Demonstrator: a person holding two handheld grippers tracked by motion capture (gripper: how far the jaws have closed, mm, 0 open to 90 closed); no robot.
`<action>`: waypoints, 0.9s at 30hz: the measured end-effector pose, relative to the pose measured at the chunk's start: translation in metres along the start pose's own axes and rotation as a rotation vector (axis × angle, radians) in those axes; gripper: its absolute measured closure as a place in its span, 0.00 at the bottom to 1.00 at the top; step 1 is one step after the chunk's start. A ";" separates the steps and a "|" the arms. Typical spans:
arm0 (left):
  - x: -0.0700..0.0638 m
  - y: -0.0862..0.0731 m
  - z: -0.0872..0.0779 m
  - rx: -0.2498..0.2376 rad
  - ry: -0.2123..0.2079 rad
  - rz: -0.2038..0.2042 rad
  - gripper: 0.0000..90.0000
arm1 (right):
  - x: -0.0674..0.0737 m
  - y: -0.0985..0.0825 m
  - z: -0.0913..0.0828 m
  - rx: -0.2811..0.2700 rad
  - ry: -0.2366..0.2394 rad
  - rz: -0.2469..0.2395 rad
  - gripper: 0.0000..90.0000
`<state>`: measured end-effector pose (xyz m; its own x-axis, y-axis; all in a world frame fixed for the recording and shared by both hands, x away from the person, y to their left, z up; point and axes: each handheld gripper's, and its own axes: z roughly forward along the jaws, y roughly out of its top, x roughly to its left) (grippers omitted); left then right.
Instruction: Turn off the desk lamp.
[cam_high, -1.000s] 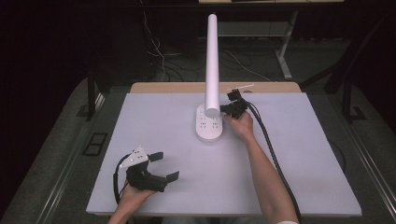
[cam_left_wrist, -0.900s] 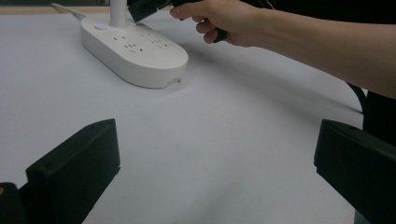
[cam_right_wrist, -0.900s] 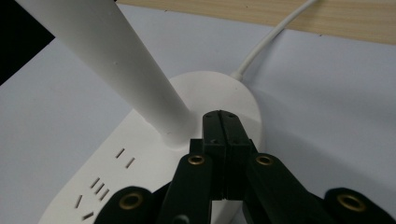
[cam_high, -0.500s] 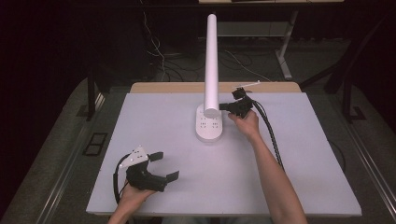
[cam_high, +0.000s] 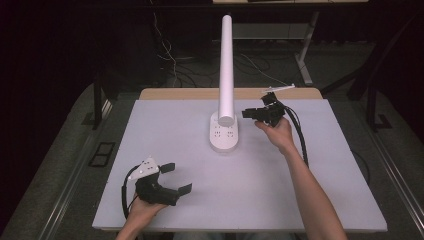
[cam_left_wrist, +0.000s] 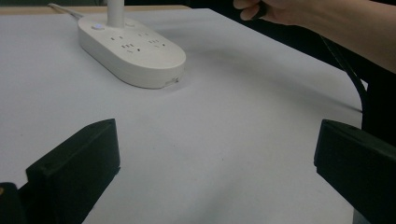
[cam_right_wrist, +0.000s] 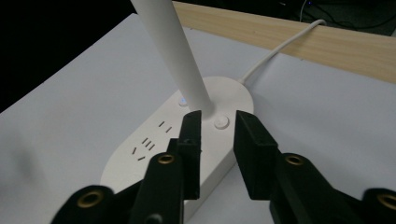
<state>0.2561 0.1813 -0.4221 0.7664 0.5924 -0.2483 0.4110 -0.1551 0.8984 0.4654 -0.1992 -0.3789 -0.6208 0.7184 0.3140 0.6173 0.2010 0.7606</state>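
A white desk lamp stands mid-table, its oval base (cam_high: 223, 136) carrying socket slots and a tall white tube (cam_high: 226, 65). My right gripper (cam_high: 248, 114) hovers just right of the tube, off the base. Its jaws have just been opening and nothing is between them. In the right gripper view the jaws (cam_right_wrist: 218, 135) stand a little apart, framing a round button (cam_right_wrist: 221, 122) on the base (cam_right_wrist: 154, 140) beside the tube (cam_right_wrist: 173, 46). My left gripper (cam_high: 178, 177) rests at the front left, open and empty (cam_left_wrist: 215, 158), far from the base (cam_left_wrist: 135, 49).
A white cable (cam_right_wrist: 280, 44) runs from the lamp base toward the wooden strip (cam_right_wrist: 327, 42) at the table's far edge. The right forearm (cam_high: 310, 190) crosses the table's right half. Dark floor and cables surround the white tabletop (cam_high: 150, 130).
The right hand has lifted and drawn back to the right, away from the lamp base, and its jaws have parted. The left gripper has stayed put.
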 end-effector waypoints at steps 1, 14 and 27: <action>0.000 0.000 0.000 0.000 0.000 0.001 0.00 | 0.001 0.000 -0.005 -0.003 -0.002 0.000 0.72; -0.002 0.000 0.003 0.008 -0.006 0.004 0.00 | 0.008 -0.027 -0.056 -0.049 0.008 0.008 0.01; -0.003 0.000 0.004 0.011 -0.005 0.006 0.00 | 0.021 -0.071 -0.092 -0.031 -0.010 -0.024 0.01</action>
<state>0.2556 0.1766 -0.4228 0.7713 0.5873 -0.2453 0.4121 -0.1671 0.8957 0.3637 -0.2601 -0.3742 -0.6304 0.7202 0.2897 0.5869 0.1980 0.7851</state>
